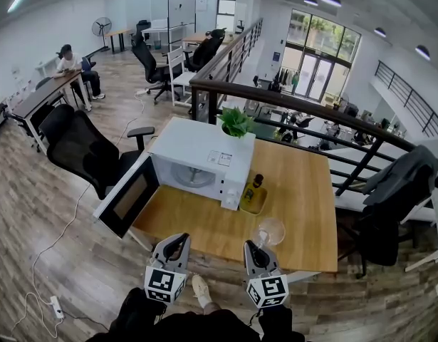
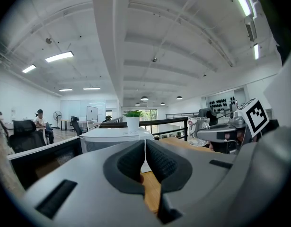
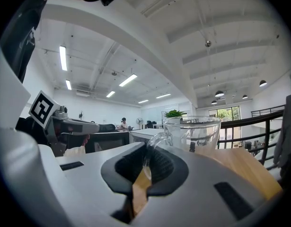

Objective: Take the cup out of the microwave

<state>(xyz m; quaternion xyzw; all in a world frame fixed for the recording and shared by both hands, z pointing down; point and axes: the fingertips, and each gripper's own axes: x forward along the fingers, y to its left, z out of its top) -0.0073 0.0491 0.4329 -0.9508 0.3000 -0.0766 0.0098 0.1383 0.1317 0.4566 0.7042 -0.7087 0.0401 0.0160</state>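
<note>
The cup (image 1: 270,231) was already out, its handle pinched by the right gripper (image 3: 146,167). The microwave (image 1: 197,159) stood ahead to its left, door open. The left gripper (image 2: 144,160) was pressed together, empty. The next move probably called for setting the cup upright on the table (image 1: 304,191) just ahead.

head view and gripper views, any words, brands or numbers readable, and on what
No text is readable.
microwave top stickers: too small to read
bottle label: too small to read
left gripper and right gripper cubes: square patterns, no words
</note>
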